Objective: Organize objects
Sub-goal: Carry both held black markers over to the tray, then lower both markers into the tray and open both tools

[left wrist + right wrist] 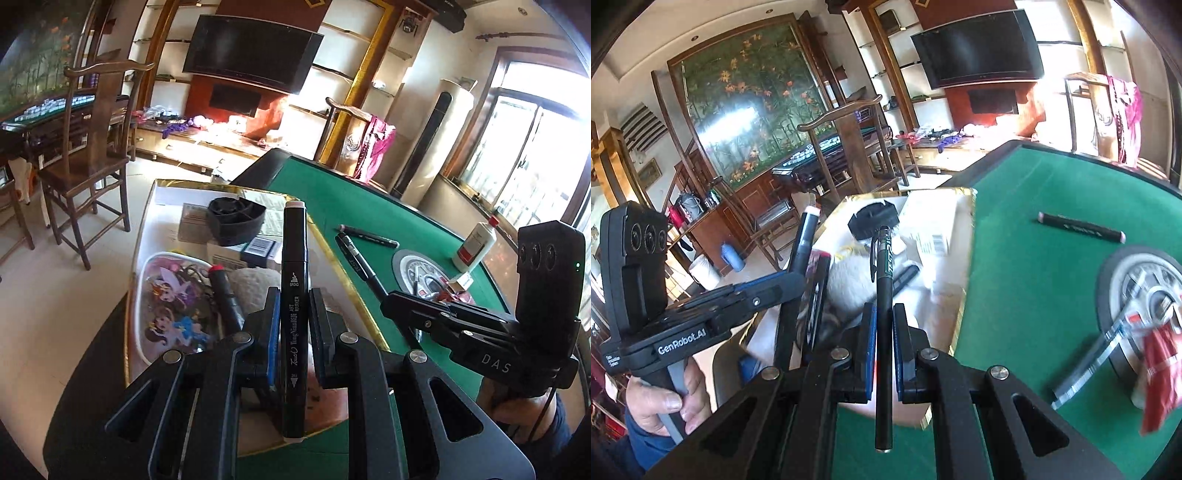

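Gripping: left tongs an art marker (upright), right tongs a pen.

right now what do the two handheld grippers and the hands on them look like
Both are matte black with blue pads on the jaws and silver pivot bolts. The left gripper reads "GenRobot.AI" in white and has a three-lens black camera block and a grey handle in a bare hand with a blue sleeve. The right gripper reads "DAS", with a green light and a thin black cable.

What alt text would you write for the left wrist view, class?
The left gripper clamps a black art marker upright over a gold-edged tray of clutter. Beside it, on the green table, lies another marker; the right gripper holds a pen.
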`<state>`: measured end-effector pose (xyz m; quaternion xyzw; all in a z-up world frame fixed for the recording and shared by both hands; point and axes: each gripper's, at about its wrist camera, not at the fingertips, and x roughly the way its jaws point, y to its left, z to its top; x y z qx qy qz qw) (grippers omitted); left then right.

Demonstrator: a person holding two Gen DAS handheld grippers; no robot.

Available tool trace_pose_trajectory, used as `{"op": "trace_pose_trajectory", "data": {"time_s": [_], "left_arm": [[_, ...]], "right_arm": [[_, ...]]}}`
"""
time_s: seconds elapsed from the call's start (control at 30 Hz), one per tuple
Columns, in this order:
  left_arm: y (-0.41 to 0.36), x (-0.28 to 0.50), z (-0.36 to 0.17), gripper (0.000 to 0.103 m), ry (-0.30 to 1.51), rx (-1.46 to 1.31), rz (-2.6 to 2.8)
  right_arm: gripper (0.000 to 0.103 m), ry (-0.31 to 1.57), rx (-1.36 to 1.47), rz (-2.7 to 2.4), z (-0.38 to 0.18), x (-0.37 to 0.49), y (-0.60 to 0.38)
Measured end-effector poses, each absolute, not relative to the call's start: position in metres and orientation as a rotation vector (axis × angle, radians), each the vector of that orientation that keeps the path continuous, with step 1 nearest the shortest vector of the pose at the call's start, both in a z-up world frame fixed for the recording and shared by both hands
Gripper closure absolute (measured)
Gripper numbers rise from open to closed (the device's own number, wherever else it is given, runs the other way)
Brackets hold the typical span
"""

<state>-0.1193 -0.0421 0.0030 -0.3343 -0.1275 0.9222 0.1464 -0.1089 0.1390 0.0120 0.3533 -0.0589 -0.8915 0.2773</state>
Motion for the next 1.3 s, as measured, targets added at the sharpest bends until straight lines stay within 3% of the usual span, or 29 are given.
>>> {"op": "trace_pose_trajectory", "data": {"time_s": [0.8,0.83,0.9,0.97,1.3], "left_arm": [[-0.079,-0.176,-0.024,0.088,-0.476,-1.147,2.673],[-0.080,-0.176,-0.025,0.087,-0.489,-1.147,2.670],[-0.082,-0.174,-0.024,0.075,-0.515,-1.148,2.659],[-0.083,-0.171,-0.022,0.056,-0.530,-1.129,2.661],[-0.055,-0.136,0.012,0.053,-0.440,-1.029,2.651]], "right_arm": [[0.096,-0.086,1.083,-2.412,-0.015,-0.173,0.085],[0.096,-0.078,1.081,-2.409,-0.016,-0.173,0.085],[0.096,-0.081,1.078,-2.405,-0.016,-0.171,0.088],[0.096,-0.095,1.065,-2.399,-0.014,-0.170,0.093],[0.096,-0.075,1.025,-2.501,0.009,-0.139,0.174]]}}
